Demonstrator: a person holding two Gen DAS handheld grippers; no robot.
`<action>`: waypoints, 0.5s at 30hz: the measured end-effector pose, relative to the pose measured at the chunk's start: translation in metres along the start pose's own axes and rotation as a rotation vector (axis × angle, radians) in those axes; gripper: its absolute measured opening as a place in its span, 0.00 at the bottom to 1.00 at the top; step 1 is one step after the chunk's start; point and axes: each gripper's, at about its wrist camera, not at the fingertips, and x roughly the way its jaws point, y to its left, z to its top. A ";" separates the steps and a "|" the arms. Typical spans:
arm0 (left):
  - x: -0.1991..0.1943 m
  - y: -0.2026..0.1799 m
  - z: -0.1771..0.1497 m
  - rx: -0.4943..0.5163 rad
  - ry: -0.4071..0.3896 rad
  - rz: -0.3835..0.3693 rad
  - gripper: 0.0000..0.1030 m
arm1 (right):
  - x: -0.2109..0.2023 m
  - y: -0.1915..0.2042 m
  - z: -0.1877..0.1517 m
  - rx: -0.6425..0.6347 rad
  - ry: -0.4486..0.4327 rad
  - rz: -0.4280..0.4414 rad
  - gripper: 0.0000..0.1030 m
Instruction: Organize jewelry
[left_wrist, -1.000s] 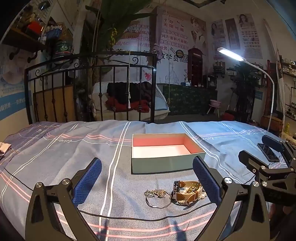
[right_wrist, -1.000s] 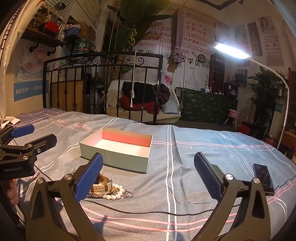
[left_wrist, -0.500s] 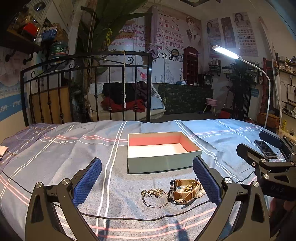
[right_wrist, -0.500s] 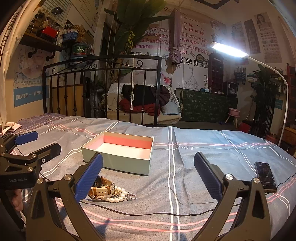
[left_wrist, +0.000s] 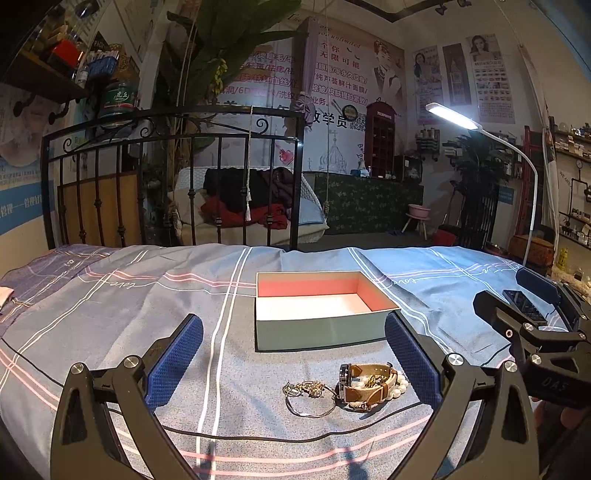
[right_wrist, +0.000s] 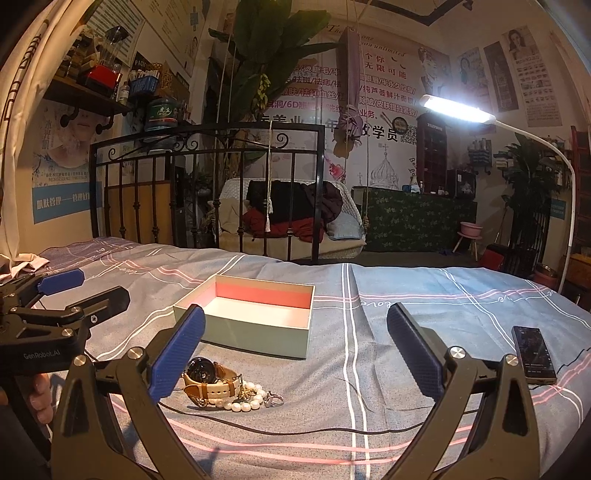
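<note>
A pale green box (left_wrist: 321, 321) with a pink and white inside stands open and empty on the bedspread; it also shows in the right wrist view (right_wrist: 251, 325). In front of it lies a heap of jewelry: a brown-strap watch (left_wrist: 365, 380), a pearl bracelet (right_wrist: 243, 400), a thin gold chain (left_wrist: 308, 395) and a ring (right_wrist: 274, 399). My left gripper (left_wrist: 293, 358) is open and empty, just behind the heap. My right gripper (right_wrist: 295, 354) is open and empty, with the watch (right_wrist: 207, 376) near its left finger.
A black phone (right_wrist: 533, 354) lies on the bedspread at the right. A black cable (right_wrist: 295, 430) runs across the cloth in front of the jewelry. An iron bed rail (left_wrist: 173, 177) stands behind the bed. A lit lamp (right_wrist: 458, 109) arches over the right side.
Both grippers have tilted and shifted slightly, so the box and jewelry sit a little lower and nearer in view. Nothing on the bed has moved. Both stay open.
</note>
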 end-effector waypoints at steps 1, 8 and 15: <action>-0.001 0.000 0.000 -0.001 -0.001 0.004 0.94 | -0.002 0.000 0.001 0.001 -0.005 0.002 0.94; -0.007 0.004 0.003 -0.023 -0.017 0.020 0.94 | -0.009 0.002 0.006 -0.011 -0.013 0.019 0.94; -0.009 0.004 0.004 0.003 -0.023 0.046 0.94 | -0.006 0.002 0.007 0.001 -0.003 0.013 0.94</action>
